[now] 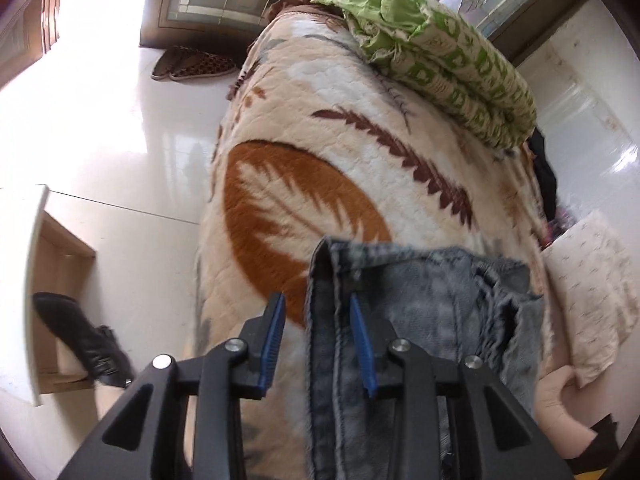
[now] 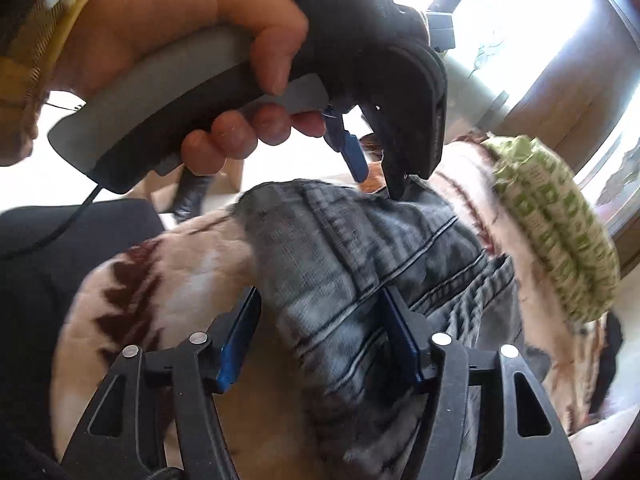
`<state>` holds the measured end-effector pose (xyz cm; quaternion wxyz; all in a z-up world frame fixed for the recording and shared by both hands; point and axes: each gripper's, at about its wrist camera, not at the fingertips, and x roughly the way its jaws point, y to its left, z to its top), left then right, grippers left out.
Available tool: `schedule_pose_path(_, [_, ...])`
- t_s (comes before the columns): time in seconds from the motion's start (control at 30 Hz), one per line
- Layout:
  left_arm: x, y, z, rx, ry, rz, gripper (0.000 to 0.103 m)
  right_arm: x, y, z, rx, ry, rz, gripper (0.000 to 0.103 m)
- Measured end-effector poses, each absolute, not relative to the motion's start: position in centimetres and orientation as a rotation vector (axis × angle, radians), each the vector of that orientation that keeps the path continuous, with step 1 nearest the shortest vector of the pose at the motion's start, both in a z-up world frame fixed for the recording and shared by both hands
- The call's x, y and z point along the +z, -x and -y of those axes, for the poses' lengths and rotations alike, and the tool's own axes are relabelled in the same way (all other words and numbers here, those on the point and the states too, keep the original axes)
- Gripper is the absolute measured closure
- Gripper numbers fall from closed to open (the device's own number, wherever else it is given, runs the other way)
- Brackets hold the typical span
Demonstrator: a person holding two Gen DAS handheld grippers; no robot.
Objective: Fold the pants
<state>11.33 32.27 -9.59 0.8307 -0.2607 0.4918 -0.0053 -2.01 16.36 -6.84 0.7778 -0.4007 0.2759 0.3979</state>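
Observation:
Grey-blue washed jeans lie bunched on a cream blanket with brown leaf prints. In the left wrist view my left gripper stands open over the jeans' left seam edge, which runs between the blue pads without being pinched. The right wrist view has my right gripper open as well, a thick fold of the jeans lying between its pads. Beyond it a hand holds the left gripper, tips down at the far end of the jeans.
A folded green patterned quilt lies at the far end of the blanket. A pale pillow sits to the right. On the white tiled floor are slippers, a black shoe and a wooden cabinet.

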Motion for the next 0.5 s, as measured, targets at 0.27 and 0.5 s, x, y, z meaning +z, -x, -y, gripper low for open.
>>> schedule_pose_path(0.27, [-9.6, -12.8, -33.2, -0.027, 0.580, -1.041, 0.055, -7.0, 1.2, -16.6, 0.822, 0.888, -0.562, 0.085])
schedule_pose_path(0.5, [-10.1, -13.5, -32.5, -0.095, 0.673, -1.073, 0.052, -4.4, 0.3, -15.5, 0.848, 0.775, -0.589, 0.089])
